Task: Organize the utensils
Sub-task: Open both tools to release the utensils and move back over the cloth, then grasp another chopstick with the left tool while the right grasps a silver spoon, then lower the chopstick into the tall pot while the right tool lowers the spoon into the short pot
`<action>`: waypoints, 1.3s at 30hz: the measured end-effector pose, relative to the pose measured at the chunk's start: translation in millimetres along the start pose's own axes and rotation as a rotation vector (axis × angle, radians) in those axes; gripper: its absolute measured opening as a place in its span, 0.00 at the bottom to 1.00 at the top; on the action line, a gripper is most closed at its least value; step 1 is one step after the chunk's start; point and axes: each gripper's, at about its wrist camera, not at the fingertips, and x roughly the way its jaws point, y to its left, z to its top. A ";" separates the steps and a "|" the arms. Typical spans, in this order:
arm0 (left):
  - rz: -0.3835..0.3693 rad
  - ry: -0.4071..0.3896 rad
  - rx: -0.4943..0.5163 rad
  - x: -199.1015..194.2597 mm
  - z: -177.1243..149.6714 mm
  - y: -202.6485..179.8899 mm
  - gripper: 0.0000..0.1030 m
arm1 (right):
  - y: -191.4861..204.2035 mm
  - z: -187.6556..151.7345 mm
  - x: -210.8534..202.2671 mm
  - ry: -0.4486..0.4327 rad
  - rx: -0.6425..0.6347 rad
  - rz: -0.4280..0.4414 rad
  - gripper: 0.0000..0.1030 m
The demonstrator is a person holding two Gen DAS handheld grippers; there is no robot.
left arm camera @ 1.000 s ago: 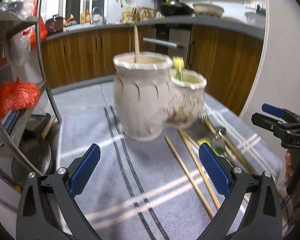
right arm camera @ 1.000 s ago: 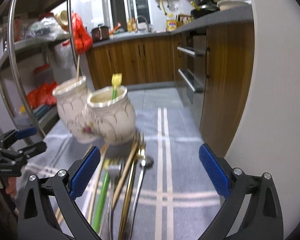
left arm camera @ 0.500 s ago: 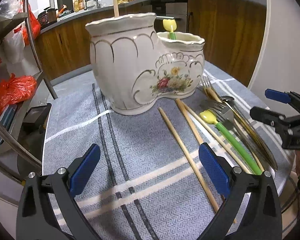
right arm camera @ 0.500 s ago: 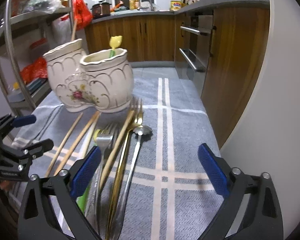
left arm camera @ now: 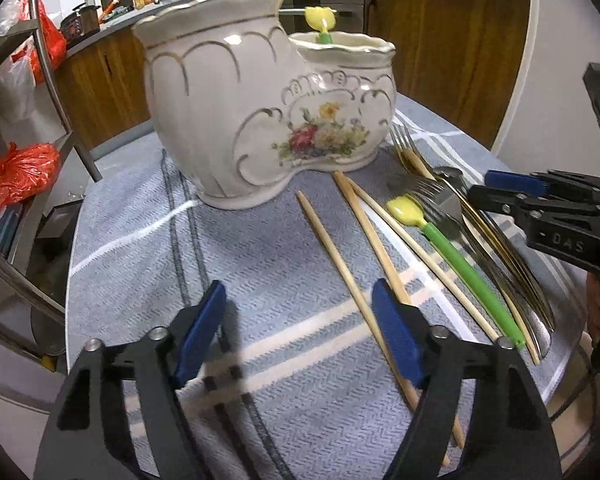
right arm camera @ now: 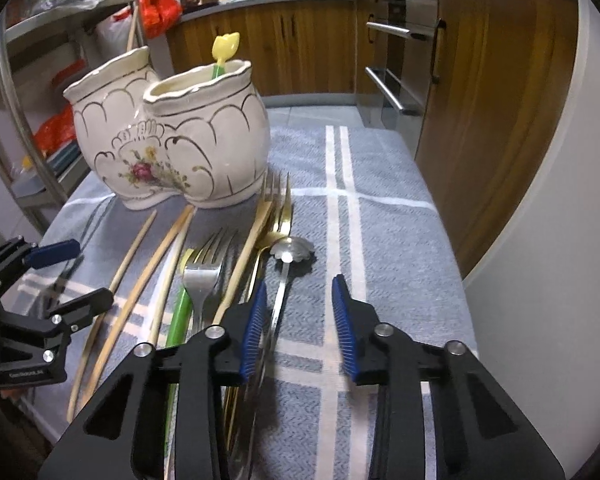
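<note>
A white two-pot ceramic holder [left arm camera: 268, 112] with a flower print stands on a grey striped cloth [left arm camera: 148, 240]; it also shows in the right wrist view [right arm camera: 172, 140]. A yellow-green utensil [right arm camera: 224, 50] stands in its lower pot. Loose chopsticks [left arm camera: 352, 264], a green-handled utensil [left arm camera: 456, 256], forks [right arm camera: 204, 268], gold cutlery [right arm camera: 272, 216] and a spoon [right arm camera: 290, 250] lie beside it. My left gripper [left arm camera: 300, 332] is open and empty, low over the cloth by a chopstick. My right gripper [right arm camera: 300, 320] is open and empty, just over the spoon's handle.
A metal shelf rack [left arm camera: 48, 80] with red bags [left arm camera: 16, 172] stands to the left. Wooden kitchen cabinets [right arm camera: 308, 44] and an oven front [right arm camera: 400, 64] lie behind. A white wall [right arm camera: 560, 240] borders the table on the right. The table edge runs close beneath the cutlery handles.
Both grippers have come down and closer to the table. Their jaws have narrowed from wide open, the right more than the left. The holder and utensils have not moved.
</note>
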 end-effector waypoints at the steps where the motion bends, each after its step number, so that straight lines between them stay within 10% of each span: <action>1: -0.011 0.006 0.001 0.0 -0.6 -1.5 0.64 | -0.9 0.8 1.9 0.005 0.006 0.005 0.29; 6: -0.035 0.013 0.018 -1.3 0.2 -6.9 0.49 | -0.3 5.3 9.2 0.004 0.010 0.014 0.24; 11: -0.051 0.035 0.044 0.7 8.0 -4.5 0.07 | -1.7 12.4 15.7 0.015 0.021 0.035 0.09; 19: -0.104 0.023 0.047 -5.5 4.4 11.5 0.04 | -2.5 7.0 -2.3 -0.048 -0.001 0.042 0.04; 39: -0.165 -0.294 0.027 -84.1 17.9 36.2 0.04 | 16.0 36.2 -92.9 -0.492 -0.083 0.064 0.04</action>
